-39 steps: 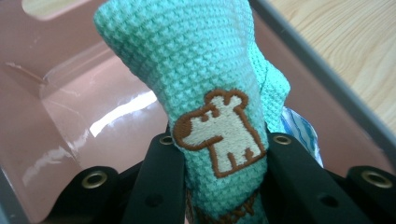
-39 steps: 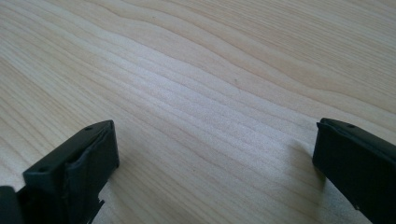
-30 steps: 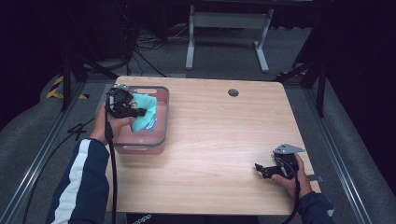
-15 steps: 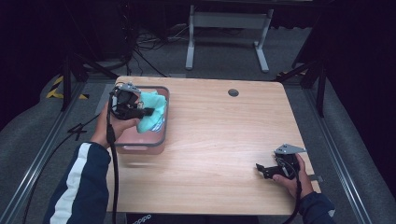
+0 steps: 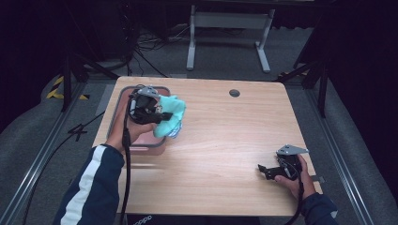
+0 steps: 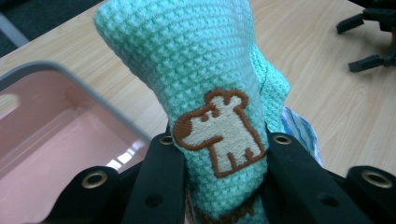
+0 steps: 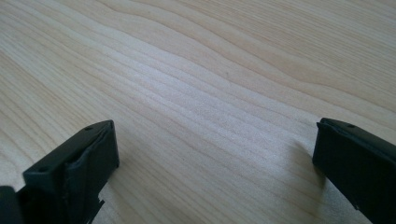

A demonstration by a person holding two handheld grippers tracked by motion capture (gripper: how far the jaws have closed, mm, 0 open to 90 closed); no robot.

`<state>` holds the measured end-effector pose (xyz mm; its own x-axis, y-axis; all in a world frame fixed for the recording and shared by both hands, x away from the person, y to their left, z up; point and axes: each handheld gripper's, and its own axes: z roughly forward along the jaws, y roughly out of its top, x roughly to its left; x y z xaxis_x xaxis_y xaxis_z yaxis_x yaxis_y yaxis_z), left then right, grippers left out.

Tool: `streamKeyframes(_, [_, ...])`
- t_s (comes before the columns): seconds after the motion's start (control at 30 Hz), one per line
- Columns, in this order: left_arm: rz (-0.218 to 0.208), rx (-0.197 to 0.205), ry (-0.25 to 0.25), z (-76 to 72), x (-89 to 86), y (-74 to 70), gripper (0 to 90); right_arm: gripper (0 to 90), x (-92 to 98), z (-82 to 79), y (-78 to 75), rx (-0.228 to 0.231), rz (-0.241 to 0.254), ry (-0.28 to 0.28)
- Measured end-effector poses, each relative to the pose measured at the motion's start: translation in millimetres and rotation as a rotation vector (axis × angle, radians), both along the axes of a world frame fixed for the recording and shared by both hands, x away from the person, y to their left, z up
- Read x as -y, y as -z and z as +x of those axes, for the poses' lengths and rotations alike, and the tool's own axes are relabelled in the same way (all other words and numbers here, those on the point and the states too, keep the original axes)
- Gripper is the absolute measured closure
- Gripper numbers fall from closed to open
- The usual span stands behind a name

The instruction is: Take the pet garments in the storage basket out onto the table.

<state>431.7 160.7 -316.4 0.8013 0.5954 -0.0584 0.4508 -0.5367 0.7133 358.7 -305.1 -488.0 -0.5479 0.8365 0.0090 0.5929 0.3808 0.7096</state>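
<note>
A mint-green knitted cloth with a brown and cream embroidered dog hangs above the right rim of a pink bin at the table's left. My left gripper is shut on the cloth, and both jaws press its sides in the left gripper view. A white and blue striped piece peeks out behind the green cloth. Near the table's front right, my right gripper rests low over the wood, open, with nothing between its jaws.
The pink bin has a grey rim and its visible inside is bare. A round grommet hole sits at the table's far edge. Light wood tabletop stretches between the two grippers. A metal stand stands on the floor beyond.
My left gripper has lifted the green cloth out of the bin and carried it right, over the bin's right rim. The right gripper has stayed in place.
</note>
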Motion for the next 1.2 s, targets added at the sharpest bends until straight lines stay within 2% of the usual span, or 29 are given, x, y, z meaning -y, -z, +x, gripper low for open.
streamKeyframes(0.1, [-0.002,0.007,0.027,-2.7,18.4,2.9,76.6,0.6,0.0,0.0,0.0,0.0,0.0,0.0])
streamKeyframes(0.13, [-0.001,-0.006,0.048,-3.2,24.0,3.8,76.6,0.5,0.1,0.0,0.0,0.0,-0.001,0.0])
streamKeyframes(0.27, [0.018,-0.01,0.102,-6.3,51.4,10.2,76.6,0.6,0.0,0.0,0.0,0.0,0.0,0.0])
streamKeyframes(0.37, [0.036,-0.017,0.129,-6.3,67.6,16.0,76.6,0.6,0.1,0.0,0.0,0.001,-0.001,0.0])
streamKeyframes(0.4, [0.036,-0.017,0.129,-6.3,67.6,16.0,76.6,0.6,0.1,0.0,0.0,0.001,-0.001,0.0])
streamKeyframes(0.53, [0.025,-0.051,0.177,-7.7,93.0,31.0,76.5,0.6,0.0,0.0,0.0,0.0,0.0,0.0])
streamKeyframes(0.73, [0.027,-0.077,0.206,-7.9,110.6,46.9,76.6,0.6,0.0,0.0,0.0,0.0,0.0,0.0])
streamKeyframes(0.9, [0.031,-0.116,0.227,-8.1,126.3,64.8,76.5,0.6,0.1,0.0,0.0,0.0,-0.001,0.0])
streamKeyframes(1.2, [0.064,-0.142,0.222,-4.8,138.2,84.2,76.4,0.6,0.0,0.0,0.0,0.0,0.0,0.0])
